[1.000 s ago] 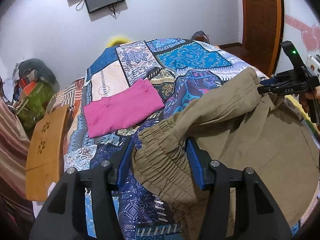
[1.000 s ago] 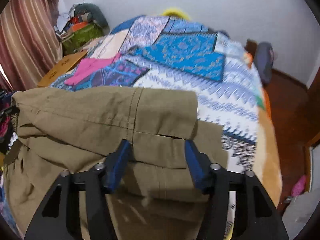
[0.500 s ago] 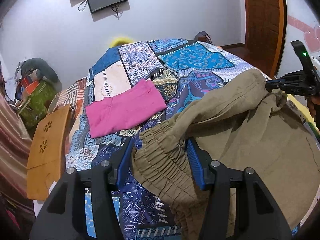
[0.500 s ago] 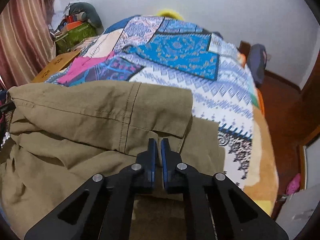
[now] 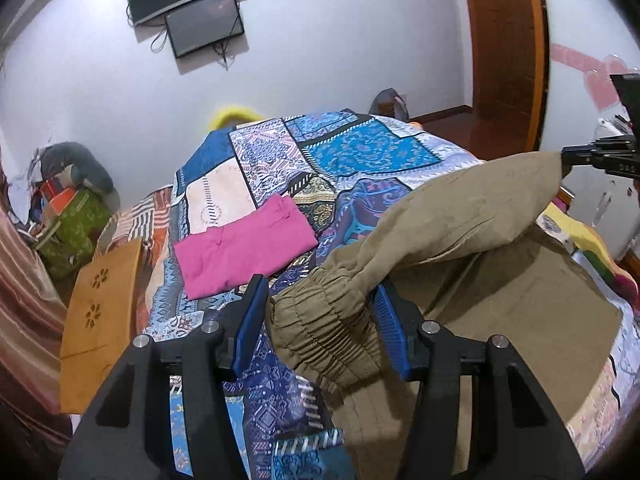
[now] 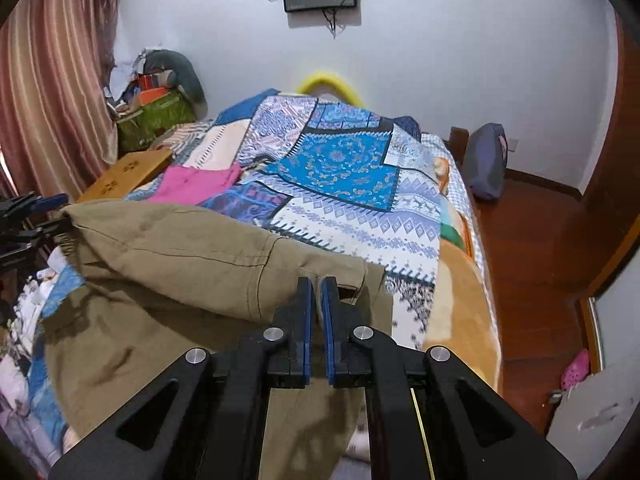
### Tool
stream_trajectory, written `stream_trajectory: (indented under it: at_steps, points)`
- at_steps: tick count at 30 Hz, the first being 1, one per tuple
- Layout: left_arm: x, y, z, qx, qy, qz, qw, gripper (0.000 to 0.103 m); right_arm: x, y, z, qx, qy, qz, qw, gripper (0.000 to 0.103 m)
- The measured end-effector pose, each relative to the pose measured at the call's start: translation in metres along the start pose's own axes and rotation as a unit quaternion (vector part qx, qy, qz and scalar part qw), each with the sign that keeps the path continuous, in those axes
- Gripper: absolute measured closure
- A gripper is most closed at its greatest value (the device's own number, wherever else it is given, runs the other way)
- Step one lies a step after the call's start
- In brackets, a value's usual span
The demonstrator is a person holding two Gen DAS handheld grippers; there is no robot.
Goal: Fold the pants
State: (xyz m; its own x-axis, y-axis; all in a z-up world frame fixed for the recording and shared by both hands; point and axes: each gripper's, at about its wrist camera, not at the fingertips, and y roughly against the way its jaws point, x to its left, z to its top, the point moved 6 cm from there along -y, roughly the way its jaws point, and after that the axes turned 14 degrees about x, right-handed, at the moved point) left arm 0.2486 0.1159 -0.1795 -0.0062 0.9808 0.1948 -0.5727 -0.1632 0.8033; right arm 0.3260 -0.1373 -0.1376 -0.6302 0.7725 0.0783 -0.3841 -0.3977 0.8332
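Pants (image 5: 460,216) hang stretched between both grippers above bed (image 6: 360,200): left gripper (image 5: 320,312) clamps bunched waistband, right gripper (image 6: 316,312) pinched tight on other end; long axis runs jaw to jaw.

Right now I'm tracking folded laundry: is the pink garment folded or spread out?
Folded: the pink garment lies as a compact flat rectangle on the bed.
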Motion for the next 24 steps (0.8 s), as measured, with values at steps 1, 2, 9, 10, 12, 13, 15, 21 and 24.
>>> stream_trajectory:
  at_steps: [1,2,9,10,12,13,15,21,24]
  points:
    - [-0.001,0.003,-0.003,-0.001,-0.001,-0.002,1.0000,0.050,0.002,0.006,-0.006,-0.001,-0.002,0.002,1.000,0.098]
    - [-0.003,0.006,-0.006,0.000,-0.003,-0.005,1.0000,0.050,0.005,0.012,-0.014,-0.002,-0.004,0.004,1.000,0.098]
    - [-0.018,0.026,-0.041,0.007,-0.028,-0.020,0.9994,0.050,0.026,0.045,-0.066,-0.002,-0.020,0.007,1.000,0.098]
    - [-0.021,0.027,-0.046,0.009,-0.033,-0.022,0.9992,0.050,0.028,0.047,-0.072,-0.001,-0.024,0.009,1.000,0.098]
    - [-0.027,0.028,-0.058,0.014,-0.041,-0.026,0.9987,0.050,0.032,0.050,-0.087,0.002,-0.033,0.012,0.999,0.098]
    - [-0.029,0.027,-0.064,0.018,-0.043,-0.030,0.9984,0.050,0.034,0.050,-0.094,0.004,-0.037,0.014,0.999,0.098]
    - [-0.032,0.024,-0.075,0.029,-0.046,-0.038,0.9978,0.050,0.036,0.048,-0.110,0.010,-0.051,0.014,0.999,0.098]
    - [-0.036,0.012,-0.108,0.064,-0.035,-0.058,0.9956,0.050,0.039,0.027,-0.150,0.039,-0.096,0.022,0.994,0.099]
    - [-0.034,0.014,-0.120,0.071,-0.028,-0.064,0.9950,0.050,0.038,0.019,-0.164,0.047,-0.116,0.026,0.992,0.098]
